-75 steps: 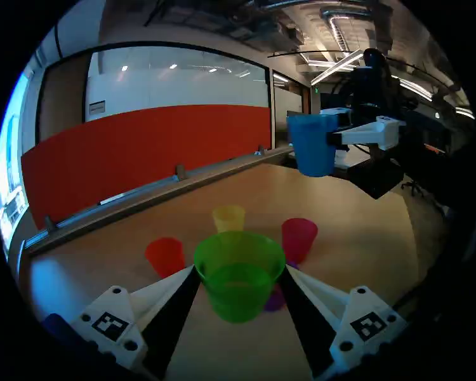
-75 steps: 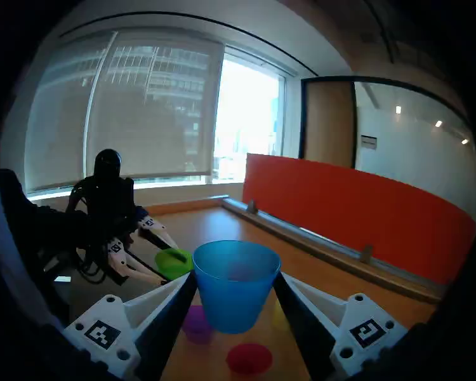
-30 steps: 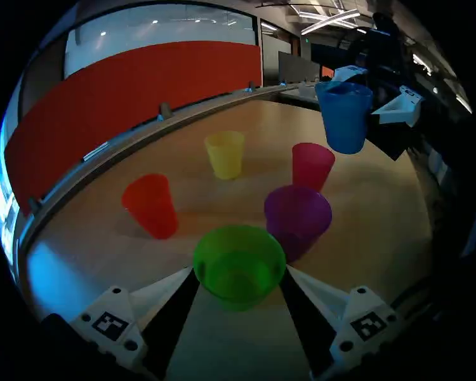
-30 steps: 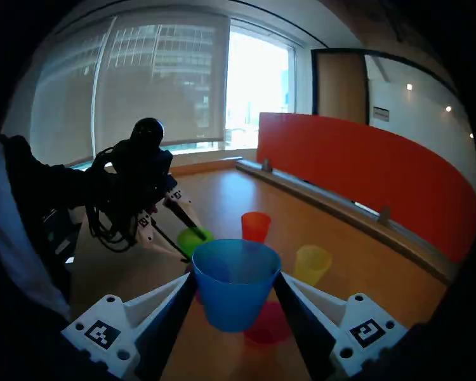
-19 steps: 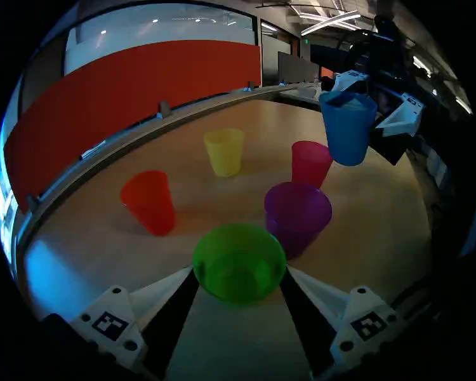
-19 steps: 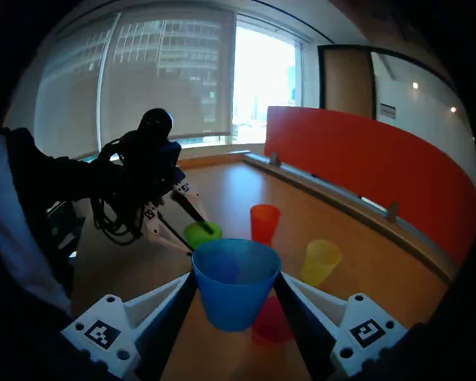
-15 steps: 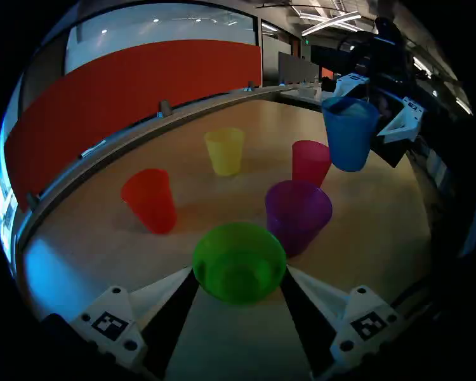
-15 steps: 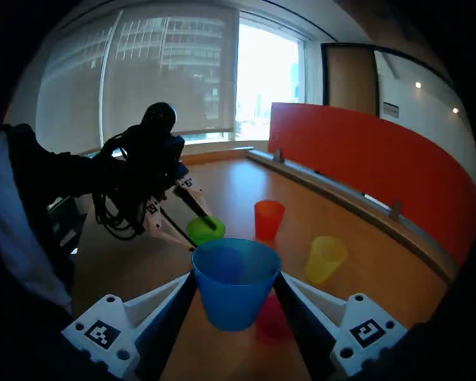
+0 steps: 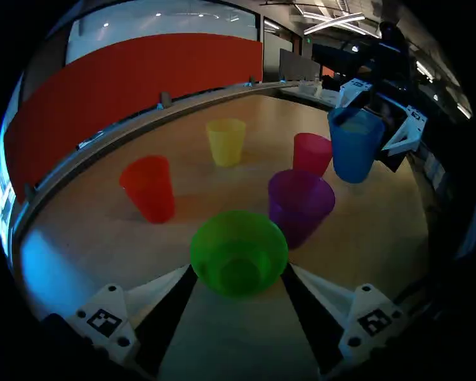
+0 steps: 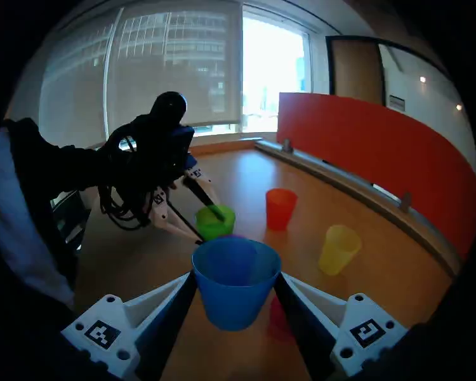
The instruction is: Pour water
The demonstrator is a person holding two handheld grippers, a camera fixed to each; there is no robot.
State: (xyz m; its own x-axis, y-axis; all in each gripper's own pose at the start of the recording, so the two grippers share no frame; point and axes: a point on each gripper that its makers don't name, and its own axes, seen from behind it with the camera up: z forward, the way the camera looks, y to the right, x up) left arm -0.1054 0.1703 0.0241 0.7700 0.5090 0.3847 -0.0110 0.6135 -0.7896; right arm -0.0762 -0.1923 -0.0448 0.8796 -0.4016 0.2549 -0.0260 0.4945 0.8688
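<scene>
The left gripper [image 9: 238,272] has its two fingers closed in on a green cup [image 9: 239,260], one finger on each side of the wall just under the rim. The cup's mouth faces up and it looks empty from here. Whether its base rests on the worktop [image 9: 377,222] or hangs just above it, I cannot tell.

The right gripper [image 10: 235,278] holds a blue cup [image 10: 235,292] the same way, pinched at mid-wall and upright. Seen from across, that cup hangs to the far side of the group, close beside a pink cup [image 9: 312,152]. I cannot make out for certain whether there is water in it.

Between the two held cups stands a purple cup [image 9: 299,203], near the green one. A yellow cup [image 9: 226,141] and an orange cup [image 9: 148,187] stand farther out, all apart from one another, before a long red partition [image 9: 111,82].

These look like thin plastic tumblers: light, smooth and tapered, so likely to slip upward out of a loose grip and to buckle under a hard one. The mid-wall hold below the rim seems the right place. With water inside, the weight will shift as the cup tips, so the pour probably calls for a slow tilt with rim brought close over rim.
</scene>
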